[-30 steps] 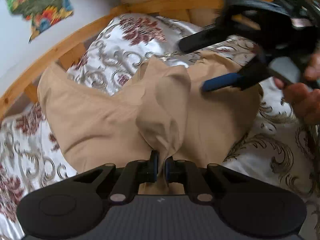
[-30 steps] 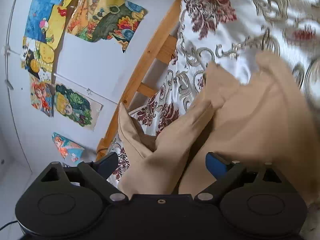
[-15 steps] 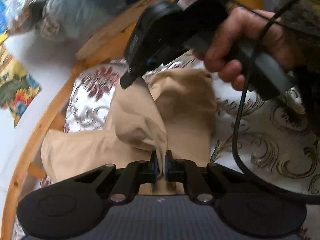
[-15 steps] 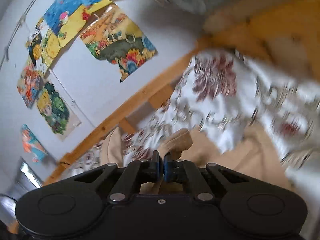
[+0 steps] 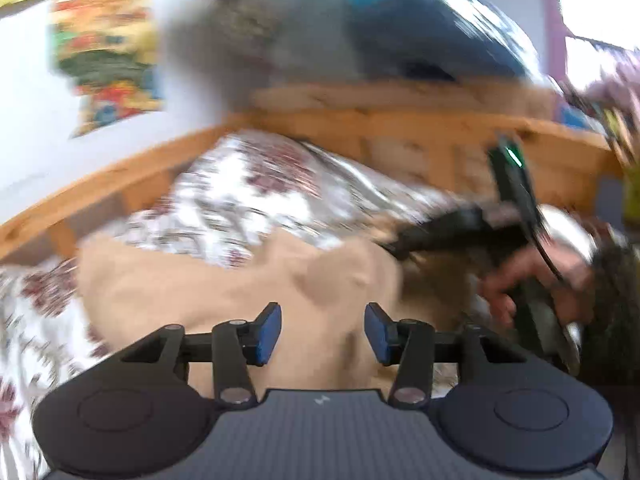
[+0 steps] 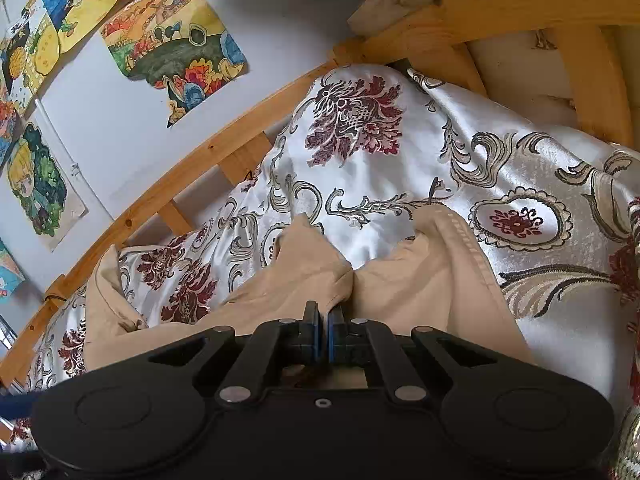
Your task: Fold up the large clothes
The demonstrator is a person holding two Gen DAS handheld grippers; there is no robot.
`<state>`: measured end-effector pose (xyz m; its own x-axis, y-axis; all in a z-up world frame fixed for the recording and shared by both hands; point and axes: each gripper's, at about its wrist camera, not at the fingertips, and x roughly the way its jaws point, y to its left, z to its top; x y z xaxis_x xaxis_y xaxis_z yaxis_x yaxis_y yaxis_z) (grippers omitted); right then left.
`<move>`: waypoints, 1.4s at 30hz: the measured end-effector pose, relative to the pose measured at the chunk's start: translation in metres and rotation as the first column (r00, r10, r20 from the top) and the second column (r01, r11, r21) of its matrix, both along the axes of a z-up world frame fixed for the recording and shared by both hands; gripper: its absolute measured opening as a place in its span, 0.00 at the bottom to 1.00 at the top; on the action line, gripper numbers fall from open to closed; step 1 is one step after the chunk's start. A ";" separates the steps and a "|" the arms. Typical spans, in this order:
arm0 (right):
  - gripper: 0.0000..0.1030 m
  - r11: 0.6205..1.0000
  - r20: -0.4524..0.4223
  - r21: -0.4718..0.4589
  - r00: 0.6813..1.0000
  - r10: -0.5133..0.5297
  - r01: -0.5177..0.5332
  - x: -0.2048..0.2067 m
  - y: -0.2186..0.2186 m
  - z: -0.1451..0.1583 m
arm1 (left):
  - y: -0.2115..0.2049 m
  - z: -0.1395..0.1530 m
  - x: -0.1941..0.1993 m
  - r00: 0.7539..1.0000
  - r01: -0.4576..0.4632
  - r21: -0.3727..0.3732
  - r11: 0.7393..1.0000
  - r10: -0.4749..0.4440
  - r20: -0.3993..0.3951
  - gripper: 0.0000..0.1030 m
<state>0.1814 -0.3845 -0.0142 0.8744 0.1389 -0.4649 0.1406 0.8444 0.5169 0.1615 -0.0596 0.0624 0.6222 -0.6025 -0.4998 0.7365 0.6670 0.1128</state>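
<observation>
A tan garment [image 6: 420,280] lies bunched on the bed, with one part trailing off to the left. My right gripper [image 6: 322,320] is shut on a fold of it, the cloth pinched between the blue pads. In the blurred left wrist view my left gripper [image 5: 323,334] has its jaws opening, blue pads well apart. The tan garment [image 5: 200,288] lies beyond the gap and neither pad presses on it. A person's hand [image 5: 532,276] holds the right gripper [image 5: 400,244] at the right, its tip down on the cloth.
A white satin bedspread [image 6: 360,152] with maroon flowers covers the bed. A wooden bed frame [image 6: 480,12] runs along the back and left. Coloured drawings [image 6: 176,52] hang on the wall. A grey and blue bundle [image 5: 360,32] sits above the headboard.
My left gripper let go of the tan fold and its jaws opened. My right gripper, open a second ago, closed on the garment and has come down toward the bed.
</observation>
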 end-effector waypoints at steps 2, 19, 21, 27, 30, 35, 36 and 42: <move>0.03 1.000 0.002 -0.015 1.000 -0.001 0.001 0.003 0.005 0.004 | 0.023 0.005 0.008 0.993 -0.116 -0.089 0.989 0.116 -0.001 0.61; 0.03 0.987 0.134 -0.158 0.991 -0.007 0.028 -0.008 0.018 0.018 | 0.069 -0.067 0.166 0.815 -0.542 -0.336 0.770 0.385 -0.433 0.26; 0.03 0.968 0.205 -0.243 0.979 -0.011 0.062 -0.017 0.025 0.037 | 0.037 -0.067 0.166 0.859 -0.463 -0.312 0.830 0.333 -0.388 0.20; 0.03 0.897 0.261 -0.399 0.962 -0.084 0.187 -0.039 0.011 0.053 | -0.062 -0.067 0.149 0.941 -0.261 -0.246 0.933 0.189 -0.281 0.06; 0.03 0.899 0.112 -0.392 0.980 -0.165 0.196 -0.035 -0.014 0.034 | -0.104 -0.059 0.119 0.986 -0.132 -0.144 0.981 0.115 -0.120 0.07; 0.09 0.897 0.021 -0.394 0.978 -0.210 0.201 -0.024 -0.021 0.019 | -0.161 -0.099 0.082 0.992 -0.088 0.195 0.977 0.067 0.109 0.10; 0.12 0.893 0.033 -0.399 0.976 -0.215 0.210 -0.026 -0.020 0.021 | -0.162 -0.105 0.077 0.988 -0.090 0.207 0.974 0.060 0.144 0.10; 0.28 0.930 0.162 -0.259 0.961 -0.225 0.261 -0.060 -0.023 0.043 | -0.137 -0.093 0.088 0.994 -0.104 0.049 0.993 0.103 0.032 0.23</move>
<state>0.1216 -0.4073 0.0292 0.9194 -0.2024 -0.3373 0.3078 0.9041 0.2966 0.2495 -0.1965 -0.0304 0.6945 -0.5087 -0.5088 0.6598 0.7322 0.1686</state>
